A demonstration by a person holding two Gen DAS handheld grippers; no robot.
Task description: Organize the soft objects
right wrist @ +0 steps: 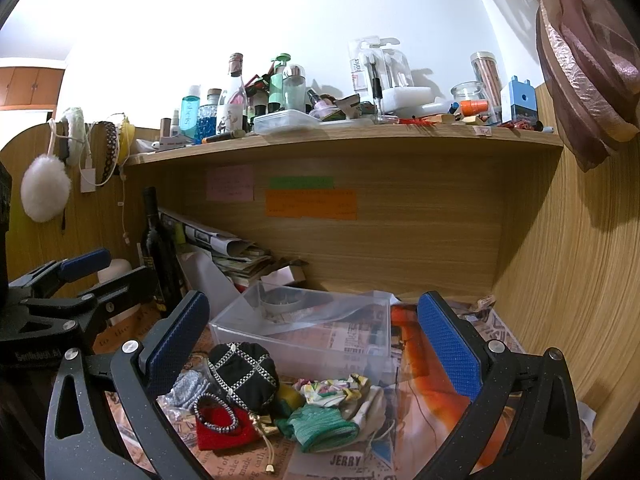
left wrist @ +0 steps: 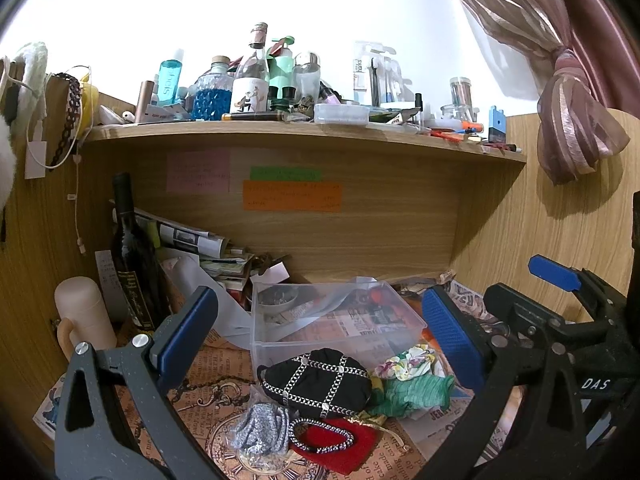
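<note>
Left hand-held gripper: wide apart, empty.
Right hand-held gripper: wide apart, empty.
Advice: pinch the black chain-patterned fabric pouch centrally, then lift into the clear plastic bin.

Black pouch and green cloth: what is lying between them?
Between the black pouch and the green cloth lies a small yellow soft item, touching both. The right wrist view shows it best.
</note>
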